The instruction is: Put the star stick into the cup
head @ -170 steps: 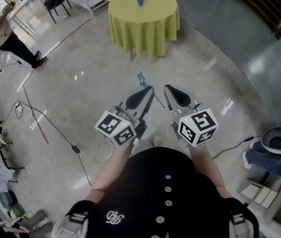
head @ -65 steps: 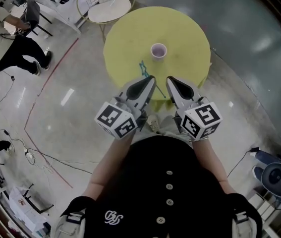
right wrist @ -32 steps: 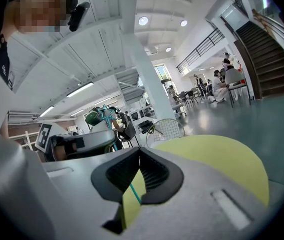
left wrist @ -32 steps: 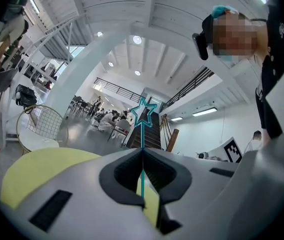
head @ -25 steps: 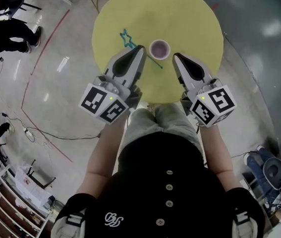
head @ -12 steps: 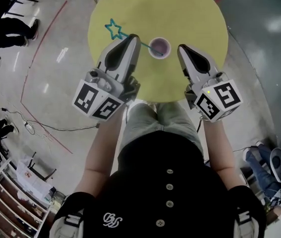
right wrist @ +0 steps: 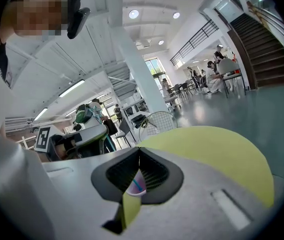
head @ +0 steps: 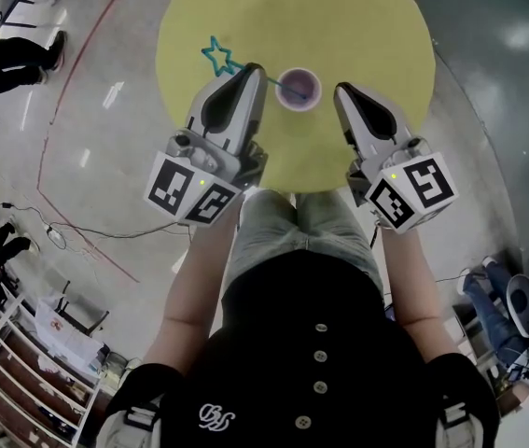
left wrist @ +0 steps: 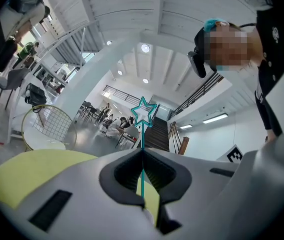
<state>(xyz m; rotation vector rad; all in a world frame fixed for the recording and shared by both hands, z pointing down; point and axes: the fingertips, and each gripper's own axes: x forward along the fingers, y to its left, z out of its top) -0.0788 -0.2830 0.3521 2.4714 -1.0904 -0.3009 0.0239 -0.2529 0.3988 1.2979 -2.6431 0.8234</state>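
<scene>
A purple-lined paper cup (head: 299, 89) stands upright on the round yellow table (head: 367, 26). My left gripper (head: 253, 67) is shut on the thin teal star stick, just left of the cup. The star (head: 215, 54) points up and away to the left, and the stick's lower end reaches into the cup's mouth. In the left gripper view the stick (left wrist: 142, 169) runs between the closed jaws of my left gripper (left wrist: 142, 150), with the star (left wrist: 144, 111) above. My right gripper (head: 343, 90) hangs shut and holds nothing, right of the cup. The cup (right wrist: 137, 186) shows behind the right gripper (right wrist: 139, 149).
The table's near edge (head: 292, 187) is just in front of the person's legs. Cables (head: 77, 241) trail over the floor at the left. A person in dark clothes (head: 12, 45) stands at the far left. A wire chair (left wrist: 49, 129) stands behind the table.
The person walked up to the table. Over the last second the left gripper swung the stick so that its lower end went from beside the cup into the cup's mouth. The right gripper barely moved.
</scene>
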